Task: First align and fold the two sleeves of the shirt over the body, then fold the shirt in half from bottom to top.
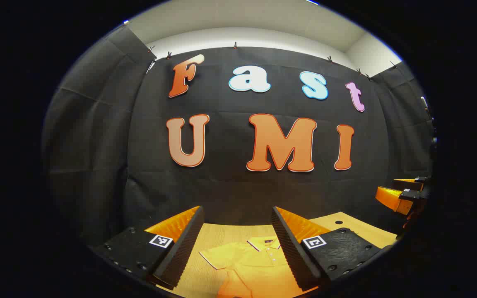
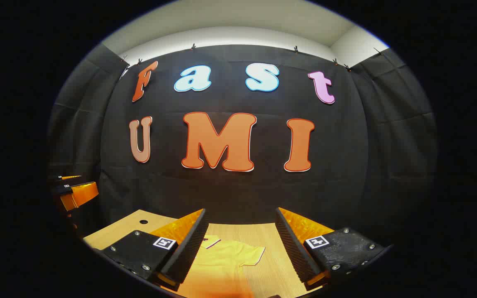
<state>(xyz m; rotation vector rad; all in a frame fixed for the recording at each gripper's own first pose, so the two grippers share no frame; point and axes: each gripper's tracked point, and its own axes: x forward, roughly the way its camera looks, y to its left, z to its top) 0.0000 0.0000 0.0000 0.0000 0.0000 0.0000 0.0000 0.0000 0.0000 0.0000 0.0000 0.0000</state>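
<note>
Both hand-held grippers [image 1: 236, 244] [image 2: 238, 244] spread open above yellow shirt [image 1: 251, 265], wooden table [image 1: 346, 221], no legible label

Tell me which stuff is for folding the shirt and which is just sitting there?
For the job:
yellow shirt
left gripper, open above the shirt
right gripper, open above the shirt

Just there:
wooden table
small dark hole in the table

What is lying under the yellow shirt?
The yellow shirt lies flat on a wooden table, which shows around its sleeves and collar. The part of the table directly beneath the shirt is covered, so anything there cannot be seen.
</note>
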